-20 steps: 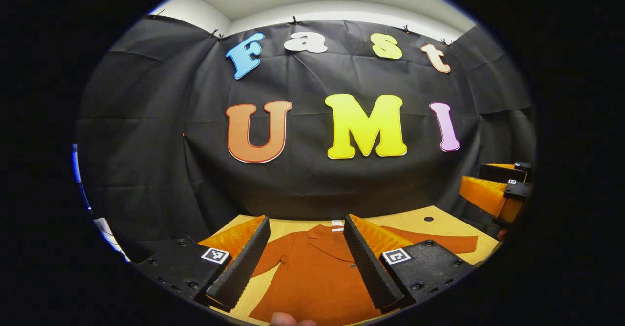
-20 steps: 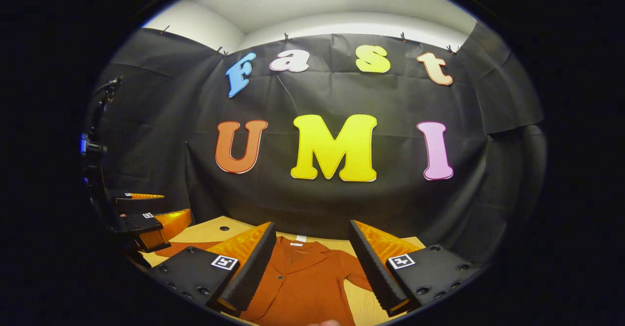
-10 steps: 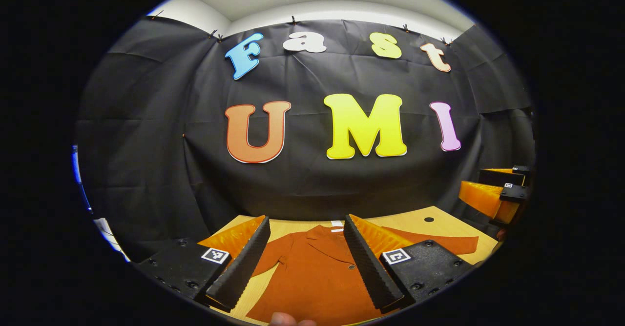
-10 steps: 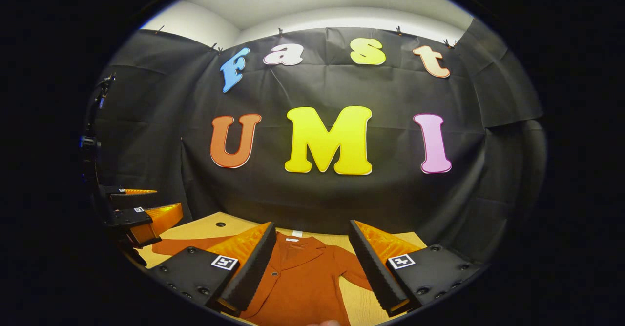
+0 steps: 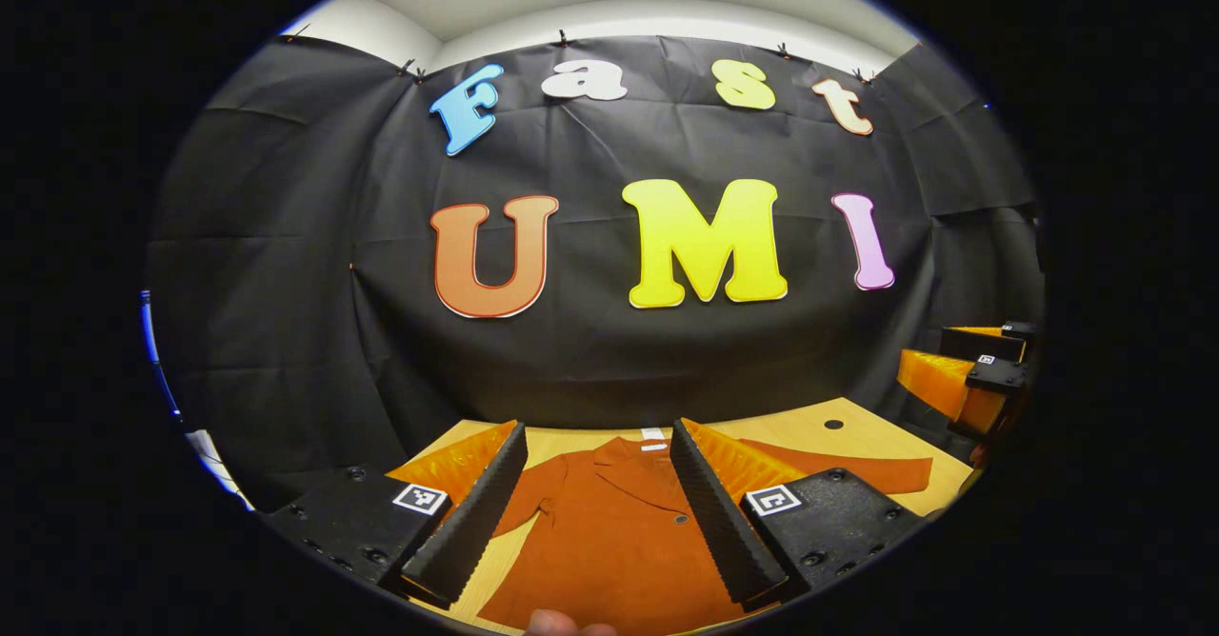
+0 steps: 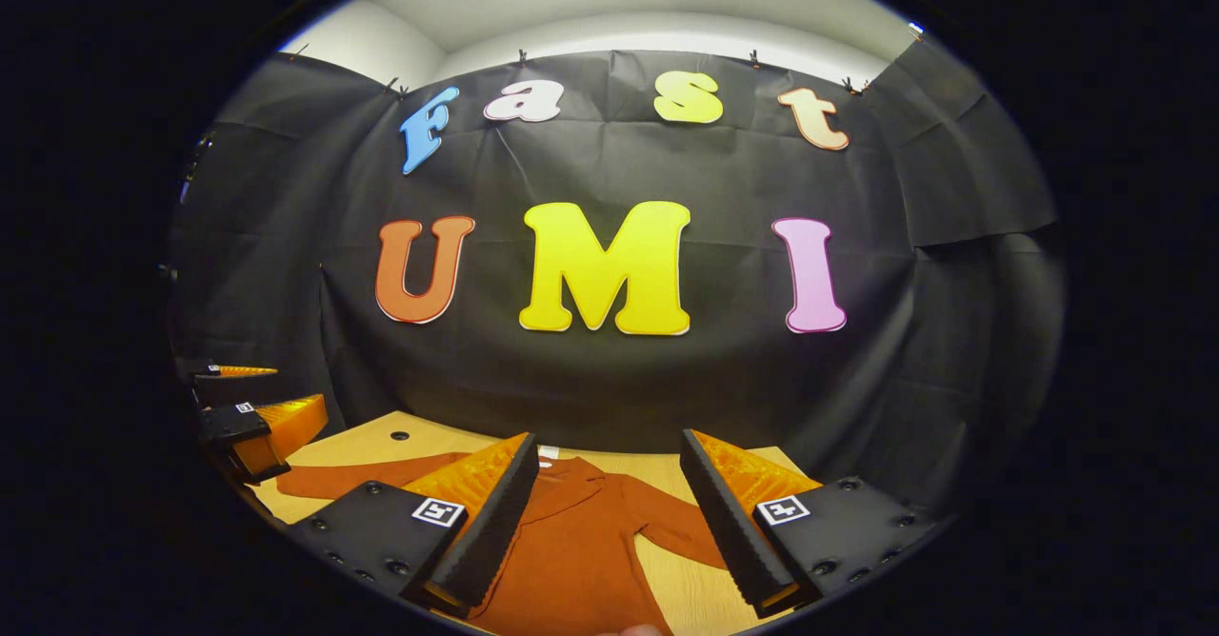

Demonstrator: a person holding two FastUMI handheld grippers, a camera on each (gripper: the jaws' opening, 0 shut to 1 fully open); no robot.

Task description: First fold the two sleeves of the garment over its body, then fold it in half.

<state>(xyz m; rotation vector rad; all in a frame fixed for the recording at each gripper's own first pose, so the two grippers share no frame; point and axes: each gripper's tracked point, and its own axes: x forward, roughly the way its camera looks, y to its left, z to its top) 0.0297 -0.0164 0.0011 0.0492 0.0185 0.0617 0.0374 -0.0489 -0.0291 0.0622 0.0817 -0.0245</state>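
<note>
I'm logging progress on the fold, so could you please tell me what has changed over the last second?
The right gripper has swung to its right: the wall cloth and jacket slid left in the right gripper view. The left gripper barely moved. Nothing was grasped; both stay open above the table, with the jacket flat and its sleeves spread.

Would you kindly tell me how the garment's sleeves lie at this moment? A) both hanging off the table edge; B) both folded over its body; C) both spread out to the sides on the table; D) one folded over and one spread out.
C: the garment lies flat on the wooden table with one sleeve stretched out sideways in the left gripper view and the other sleeve likewise in the right gripper view.
</note>
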